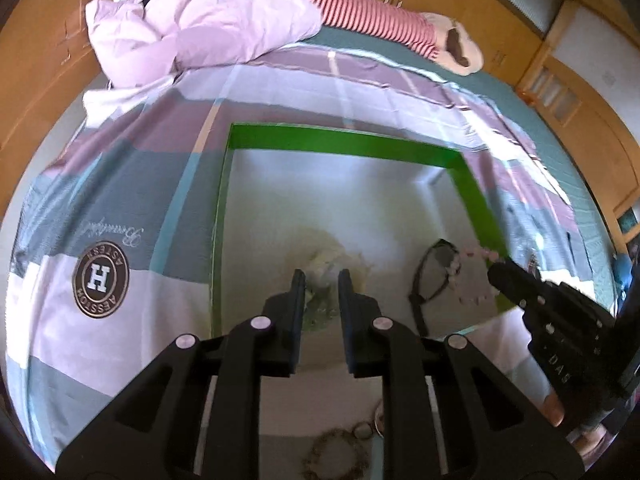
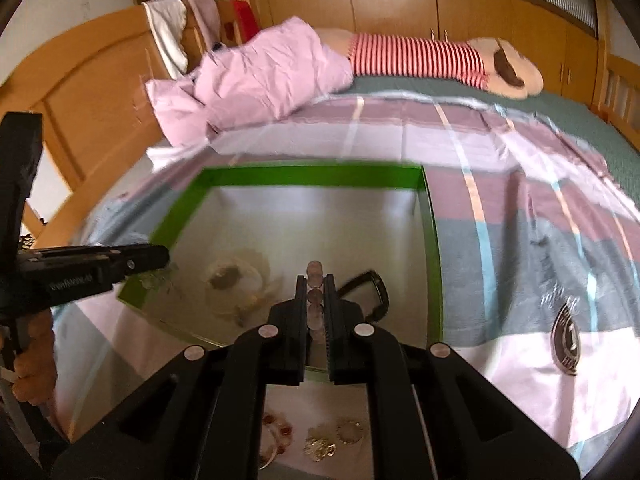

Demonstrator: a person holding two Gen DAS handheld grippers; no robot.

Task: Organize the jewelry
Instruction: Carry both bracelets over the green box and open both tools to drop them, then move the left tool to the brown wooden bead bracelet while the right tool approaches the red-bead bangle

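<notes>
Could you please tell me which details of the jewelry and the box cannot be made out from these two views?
- Pale item in the green box, left wrist view: blurred, partly behind the left gripper.
- Pink bead strand, right wrist view: its lower part is hidden between the right gripper fingers.
- Loose jewelry on the bedspread: cut off by the gripper body.
- Dark loop in the box: partly hidden, type unclear.
</notes>
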